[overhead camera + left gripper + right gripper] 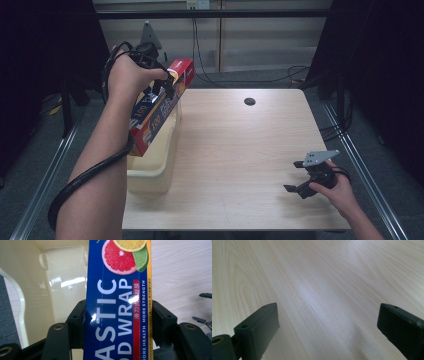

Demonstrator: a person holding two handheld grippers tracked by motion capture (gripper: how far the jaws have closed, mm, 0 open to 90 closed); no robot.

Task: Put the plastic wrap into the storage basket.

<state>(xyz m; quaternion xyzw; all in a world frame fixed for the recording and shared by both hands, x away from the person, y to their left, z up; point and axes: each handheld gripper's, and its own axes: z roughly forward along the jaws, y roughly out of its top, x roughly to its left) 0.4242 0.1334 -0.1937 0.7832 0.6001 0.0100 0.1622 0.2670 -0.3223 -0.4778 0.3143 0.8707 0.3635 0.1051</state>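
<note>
High view: the left gripper (161, 82) holds a plastic wrap box (160, 107) tilted above the cream bin (150, 172); the right gripper (305, 176) rests wide open, empty.

Left gripper view: jaws pinch the box's (117, 315) long sides; light, stiff, glossy cardboard, probably slippery.

Right gripper view: bare table (317, 277).

lab: dark curtains (380, 75), floor cables (295, 72)

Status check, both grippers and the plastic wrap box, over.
Left gripper shut on plastic wrap box, held tilted above cream bin. Right gripper open, empty, low over table. Nothing in the way.
</note>
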